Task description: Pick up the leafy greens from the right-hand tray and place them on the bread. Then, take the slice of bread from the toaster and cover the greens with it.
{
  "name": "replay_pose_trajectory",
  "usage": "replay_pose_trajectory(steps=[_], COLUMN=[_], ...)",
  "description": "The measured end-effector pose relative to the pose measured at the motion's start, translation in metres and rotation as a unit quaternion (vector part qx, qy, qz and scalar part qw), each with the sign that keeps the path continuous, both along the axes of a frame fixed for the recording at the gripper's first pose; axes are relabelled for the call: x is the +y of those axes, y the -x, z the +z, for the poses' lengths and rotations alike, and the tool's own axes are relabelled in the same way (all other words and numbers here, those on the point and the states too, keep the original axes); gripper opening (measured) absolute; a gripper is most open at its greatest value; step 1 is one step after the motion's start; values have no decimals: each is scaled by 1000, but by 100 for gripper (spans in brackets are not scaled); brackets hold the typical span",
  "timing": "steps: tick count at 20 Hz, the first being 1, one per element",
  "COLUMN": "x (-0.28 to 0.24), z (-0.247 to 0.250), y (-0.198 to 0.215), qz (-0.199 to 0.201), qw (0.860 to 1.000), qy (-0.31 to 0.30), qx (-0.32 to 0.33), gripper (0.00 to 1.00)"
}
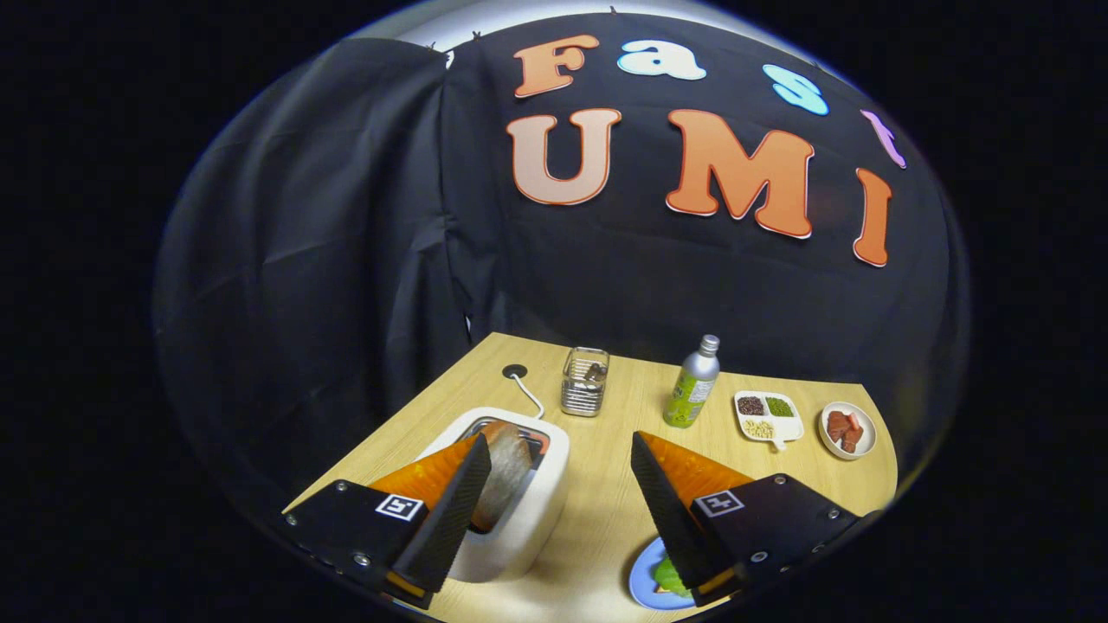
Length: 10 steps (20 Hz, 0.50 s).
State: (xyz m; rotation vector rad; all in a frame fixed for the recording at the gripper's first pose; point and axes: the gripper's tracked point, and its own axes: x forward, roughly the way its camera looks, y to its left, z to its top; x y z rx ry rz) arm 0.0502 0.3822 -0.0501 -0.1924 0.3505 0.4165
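A white toaster (524, 528) stands on the wooden table (606, 510), partly behind my left finger (450, 510). A brown slice of bread (506, 467) sticks up out of its slot, just beside the left fingertip. My gripper (559, 439) is open above the table, and nothing is between the fingers. Under my right finger (671, 506) lies a blue plate (645, 587) with leafy greens (668, 575) on it. The finger hides most of the plate, so I cannot tell what lies under the greens.
Beyond the fingers stand a clear holder (585, 382), a green bottle with a silver cap (692, 385), a white divided tray of beans (769, 415) and a small dish of reddish pieces (848, 430). A white cable (530, 396) runs from the toaster to a table hole (514, 371).
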Motion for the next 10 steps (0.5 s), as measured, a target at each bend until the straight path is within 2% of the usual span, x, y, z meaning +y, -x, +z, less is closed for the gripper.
replay_pose_trajectory(steps=[5, 10], x=[31, 39], z=[-16, -38], y=[5, 5], qz=[16, 4], qw=[1000, 999], qy=[8, 16], qx=[13, 32], gripper=[98, 97])
